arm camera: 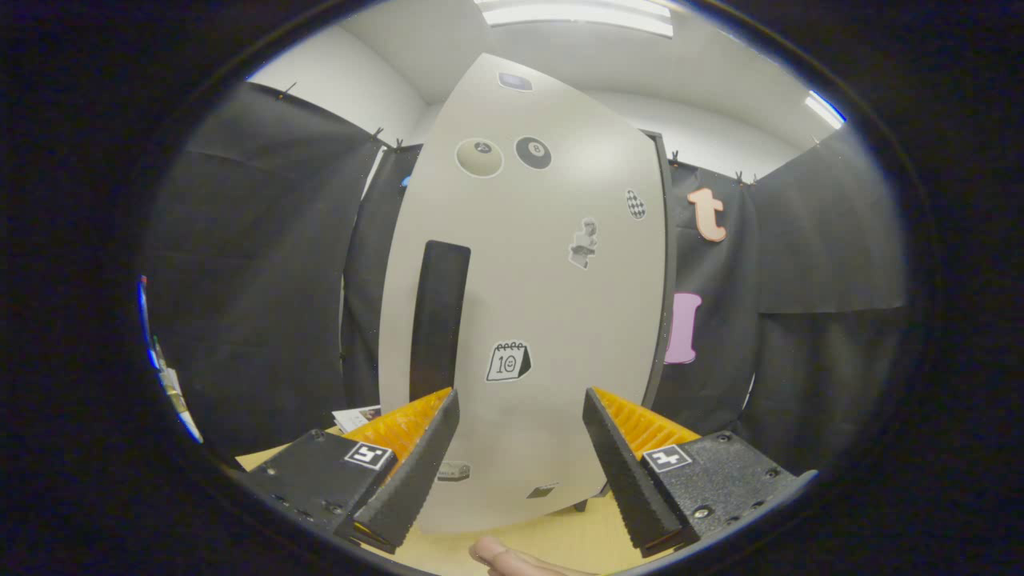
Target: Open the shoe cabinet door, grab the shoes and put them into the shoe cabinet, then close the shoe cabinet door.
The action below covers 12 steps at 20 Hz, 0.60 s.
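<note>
Pale, stiff board, the shoe cabinet door (552, 320) stands shut just beyond the gripper (520, 456), whose fingers are spread apart, empty. Its dark handle slot (438, 320), left of centre, looks the likeliest hold.

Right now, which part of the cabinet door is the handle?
Find the tall pale cabinet door just beyond the open gripper. Its handle is the long dark vertical bar above one finger; unlike the small stickers nearby, it is plain and elongated.

Bright ceiling striplights (576, 14), perhaps fisheye-warped edges.
</note>
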{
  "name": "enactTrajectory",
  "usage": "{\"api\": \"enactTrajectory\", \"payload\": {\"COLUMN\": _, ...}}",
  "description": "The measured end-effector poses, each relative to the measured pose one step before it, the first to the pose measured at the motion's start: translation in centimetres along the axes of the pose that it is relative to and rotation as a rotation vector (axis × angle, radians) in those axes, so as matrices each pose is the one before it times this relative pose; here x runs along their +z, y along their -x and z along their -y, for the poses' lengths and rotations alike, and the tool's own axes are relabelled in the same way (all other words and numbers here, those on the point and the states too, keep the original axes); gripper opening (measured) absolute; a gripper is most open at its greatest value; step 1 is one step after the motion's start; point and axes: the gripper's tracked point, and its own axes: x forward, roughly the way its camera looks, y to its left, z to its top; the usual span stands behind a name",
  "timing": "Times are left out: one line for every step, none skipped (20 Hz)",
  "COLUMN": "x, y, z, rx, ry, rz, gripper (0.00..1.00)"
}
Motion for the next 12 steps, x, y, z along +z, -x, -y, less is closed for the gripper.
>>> {"api": "enactTrajectory", "payload": {"x": -0.238, "y": -0.391, "z": -0.634, "rx": -0.00222, "ry": 0.00334, "rz": -0.00685, "gripper": 0.99}}
{"api": "enactTrajectory", "payload": {"x": -0.295, "y": -0.195, "z": -0.734, "rx": 0.00396, "ry": 0.00145, "rz": -0.00623, "gripper": 0.99}}
{"api": "enactTrajectory", "payload": {"x": -0.211, "y": -0.064, "z": -0.691, "rx": 0.00448, "ry": -0.00256, "rz": -0.00339, "gripper": 0.99}}
{"api": "enactTrajectory", "payload": {"x": -0.151, "y": -0.046, "z": -0.534, "rx": 0.00310, "ry": -0.00308, "rz": -0.00143, "gripper": 0.99}}
{"api": "enactTrajectory", "payload": {"x": -0.099, "y": 0.038, "z": -0.426, "rx": 0.00124, "ry": -0.00028, "rz": -0.00343, "gripper": 0.99}}
{"api": "enactTrajectory", "payload": {"x": -0.161, "y": 0.107, "z": -0.319, "rx": -0.00244, "ry": -0.00130, "rz": -0.00542, "gripper": 0.99}}
{"api": "enactTrajectory", "payload": {"x": -0.176, "y": 0.195, "z": -0.170, "rx": -0.00248, "ry": -0.00387, "rz": -0.00319, "gripper": 0.99}}
{"api": "enactTrajectory", "payload": {"x": 0.001, "y": 0.200, "z": -0.310, "rx": 0.00111, "ry": -0.00353, "rz": -0.00033, "gripper": 0.99}}
{"api": "enactTrajectory", "payload": {"x": -0.109, "y": 0.280, "z": -0.163, "rx": 0.00197, "ry": -0.00207, "rz": -0.00215, "gripper": 0.99}}
{"api": "enactTrajectory", "payload": {"x": -0.093, "y": 0.391, "z": -0.092, "rx": 0.00186, "ry": -0.00303, "rz": -0.00112, "gripper": 0.99}}
{"api": "enactTrajectory", "payload": {"x": -0.097, "y": 0.445, "z": 0.073, "rx": 0.00091, "ry": -0.00338, "rz": -0.00095, "gripper": 0.99}}
{"api": "enactTrajectory", "payload": {"x": -0.084, "y": 0.566, "z": 0.154, "rx": -0.00273, "ry": -0.00758, "rz": -0.00047, "gripper": 0.99}}
